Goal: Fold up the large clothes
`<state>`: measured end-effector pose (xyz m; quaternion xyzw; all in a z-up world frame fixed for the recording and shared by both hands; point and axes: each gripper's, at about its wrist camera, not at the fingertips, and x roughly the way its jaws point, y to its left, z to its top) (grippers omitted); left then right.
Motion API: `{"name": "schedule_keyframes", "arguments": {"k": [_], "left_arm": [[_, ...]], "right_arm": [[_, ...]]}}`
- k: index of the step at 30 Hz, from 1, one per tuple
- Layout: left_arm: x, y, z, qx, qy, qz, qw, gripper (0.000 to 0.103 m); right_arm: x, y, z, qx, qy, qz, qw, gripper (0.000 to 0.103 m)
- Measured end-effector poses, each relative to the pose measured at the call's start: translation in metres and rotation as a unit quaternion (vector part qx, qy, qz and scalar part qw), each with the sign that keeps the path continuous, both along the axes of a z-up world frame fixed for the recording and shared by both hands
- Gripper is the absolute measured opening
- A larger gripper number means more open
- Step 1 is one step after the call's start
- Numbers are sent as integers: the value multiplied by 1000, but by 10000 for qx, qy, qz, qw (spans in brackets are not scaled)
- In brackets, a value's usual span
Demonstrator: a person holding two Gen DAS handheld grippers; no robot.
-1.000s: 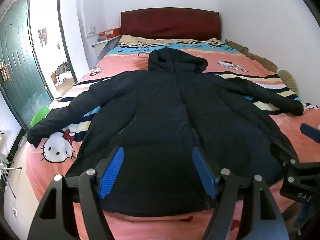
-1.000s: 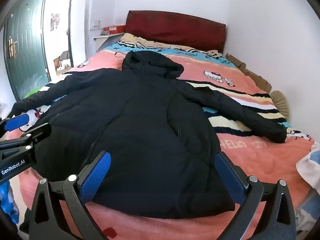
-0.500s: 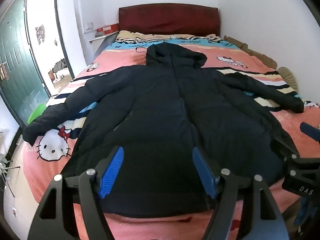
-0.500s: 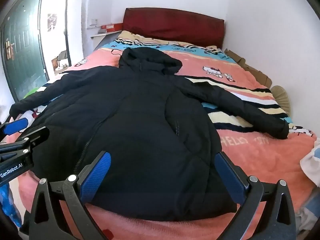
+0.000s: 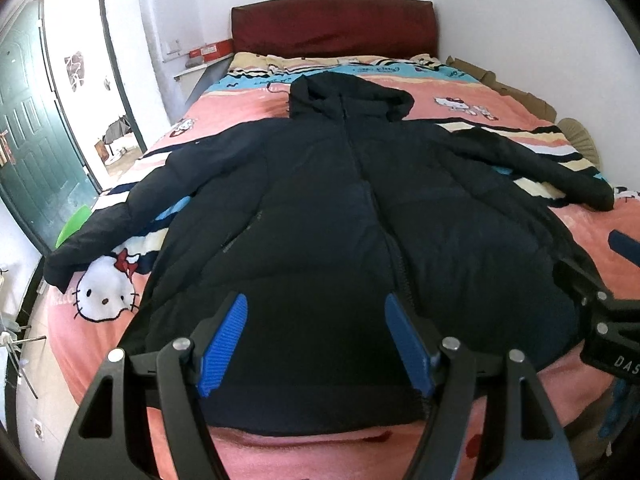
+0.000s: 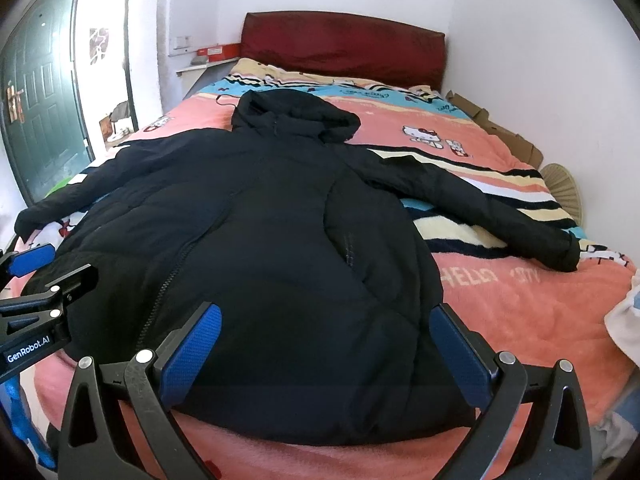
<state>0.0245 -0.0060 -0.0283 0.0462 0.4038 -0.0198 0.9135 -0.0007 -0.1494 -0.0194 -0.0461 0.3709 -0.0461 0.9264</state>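
Observation:
A big black hooded puffer jacket lies flat on the bed, front up, zipper down the middle, hood toward the headboard, both sleeves spread out sideways. My left gripper hovers open over the jacket's hem, left of the zipper, with nothing between its blue pads. My right gripper is open too, above the hem's right part, holding nothing. Each gripper shows at the edge of the other's view.
The bed has a pink cartoon-cat blanket and a dark red headboard. White walls close the far and right sides. A green door and an open doorway stand on the left. Light cloth lies at the bed's right edge.
Both grippers have moved slightly toward the bed and lower over the hem, so the jacket looks larger. Neither gripper's opening has altered and the jacket lies as before.

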Motion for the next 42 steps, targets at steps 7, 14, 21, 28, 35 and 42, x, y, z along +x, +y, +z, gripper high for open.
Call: {"name": "schedule_keyframes", "arguments": {"k": [7,14,21,28,35,42], "left_arm": [[0,0,-1,-32,44,10,10000,70],[2,2,-1,-112,97,-51,9999,70],[3,3,1,-232,82,-234,9994,70],[5,8,4,-411,57,-238,9989,70],[13,13,-1,-497,236,-160,9984,70],[24,23,-17,-591,585,-38,9965,70]], "right_arm": [[0,-4,0,33,-38,-18,10000,102],[0,-6,0,62,-60,-24,10000,102],[1,-9,0,82,-48,-47,9999,102],[3,-12,-3,109,-19,-68,9999,102],[6,-16,-5,159,15,-72,9998,102],[12,-29,-16,331,118,-106,9993,102]]}}
